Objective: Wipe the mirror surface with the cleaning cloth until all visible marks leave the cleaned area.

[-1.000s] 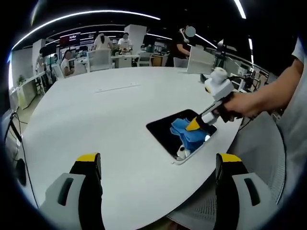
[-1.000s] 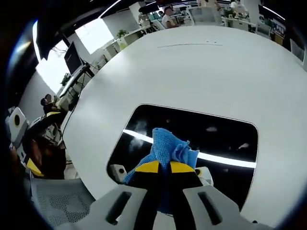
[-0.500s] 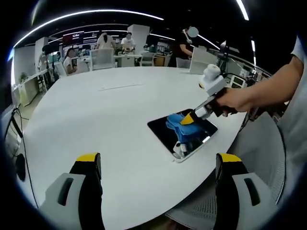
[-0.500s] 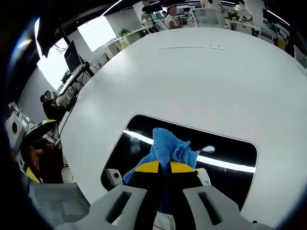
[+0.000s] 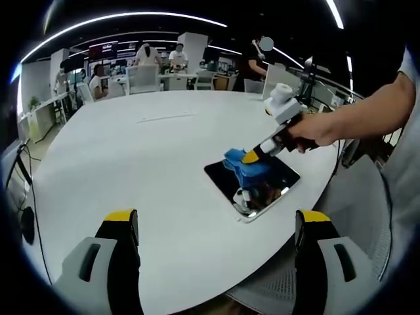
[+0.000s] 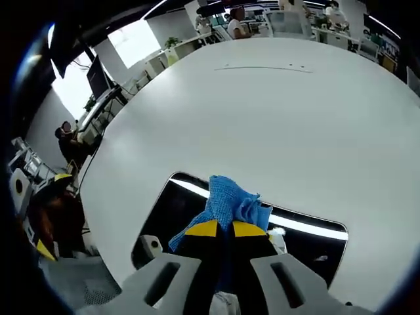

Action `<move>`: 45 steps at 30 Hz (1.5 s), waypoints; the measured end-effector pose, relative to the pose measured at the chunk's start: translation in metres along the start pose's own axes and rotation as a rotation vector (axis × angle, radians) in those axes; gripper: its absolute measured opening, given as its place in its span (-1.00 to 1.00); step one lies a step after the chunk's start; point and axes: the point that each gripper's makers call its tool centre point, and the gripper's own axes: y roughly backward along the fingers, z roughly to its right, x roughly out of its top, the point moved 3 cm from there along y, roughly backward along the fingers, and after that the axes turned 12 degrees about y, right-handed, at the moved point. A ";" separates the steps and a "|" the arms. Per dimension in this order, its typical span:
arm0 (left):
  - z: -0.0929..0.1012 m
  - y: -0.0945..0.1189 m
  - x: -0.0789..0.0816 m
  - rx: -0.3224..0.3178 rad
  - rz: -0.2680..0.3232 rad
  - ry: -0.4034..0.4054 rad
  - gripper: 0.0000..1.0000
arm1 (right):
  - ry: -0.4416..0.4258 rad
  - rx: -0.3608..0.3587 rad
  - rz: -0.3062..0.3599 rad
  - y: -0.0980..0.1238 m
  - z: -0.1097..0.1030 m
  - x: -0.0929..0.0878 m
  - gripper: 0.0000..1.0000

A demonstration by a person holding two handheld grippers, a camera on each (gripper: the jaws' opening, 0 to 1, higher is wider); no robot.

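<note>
A dark rectangular mirror (image 5: 279,178) (image 6: 308,246) lies flat near the edge of the white round table (image 5: 144,164) (image 6: 275,111). A blue cleaning cloth (image 5: 244,169) (image 6: 230,203) is bunched on its far part. My right gripper (image 6: 219,229) is shut on the cloth and presses it onto the glass; in the left gripper view it (image 5: 250,157) comes in from the right, held by a hand (image 5: 315,131). My left gripper (image 5: 216,226) hangs open over the table's near side, well short of the mirror, with nothing between its fingers.
Light strips reflect in the mirror. Mesh chairs (image 5: 289,292) stand by the table's near edge. Desks, chairs and several people sit far behind the table (image 5: 141,65). A thin line (image 6: 262,67) marks the table's far part.
The right gripper has dragged the blue cloth across the mirror toward its far edge. The left gripper has stayed open in place.
</note>
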 end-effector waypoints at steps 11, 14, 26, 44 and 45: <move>-0.001 -0.004 0.006 0.000 0.004 -0.001 0.98 | -0.004 -0.004 0.000 -0.005 0.008 0.011 -1.00; -0.002 -0.004 0.005 0.002 0.004 0.000 0.98 | 0.008 0.003 0.017 -0.005 0.008 0.009 -1.00; 0.000 -0.006 0.006 0.000 0.000 -0.008 0.98 | 0.005 0.000 0.026 -0.003 0.011 0.007 -1.00; 0.004 -0.007 0.008 -0.003 0.000 -0.022 0.98 | -0.004 -0.035 0.007 0.011 0.036 -0.006 -0.99; 0.004 -0.007 0.009 -0.003 0.001 -0.024 0.98 | -0.005 -0.038 0.006 0.011 0.038 -0.006 -0.99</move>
